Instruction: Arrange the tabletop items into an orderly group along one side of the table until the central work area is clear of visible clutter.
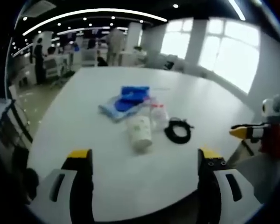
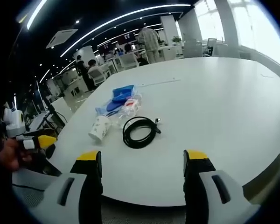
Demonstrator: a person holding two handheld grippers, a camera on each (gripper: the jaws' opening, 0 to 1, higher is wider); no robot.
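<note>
A small cluster of 4 items sits near the middle of the white desk (image 1: 130, 186). A paper cup (image 1: 140, 132) lies on its side, white with a faint pale print, its open mouth turned toward the left gripper view. Just beside it rests a coiled black cable (image 1: 178, 130), wound into a loose ring with a plug end sticking out. Between them and a little farther back is a clear plastic packet (image 1: 158, 113) with red marks on it; what it contains is too blurred to tell. Behind that lies a blue cloth (image 1: 130, 95), a darker folded part on top of a paler sheet, touching the packet.

In the right gripper view the same group appears from another side: the cup (image 2: 100, 128) nearest the desk edge, the cable (image 2: 139, 131) beside it, the packet (image 2: 129, 108) and the blue cloth (image 2: 121, 94) beyond.

The left claw (image 1: 144, 161) hovers over the near desk edge with its 2 yellow-tipped jaws wide apart, holding nothing. The right claw (image 2: 143, 163) is likewise spread and empty, well short of the items.

The right claw also enters the left gripper view at the right edge, cut off there, with a hand (image 1: 274, 140) around it. The background office with people is soft and hard to make out.
</note>
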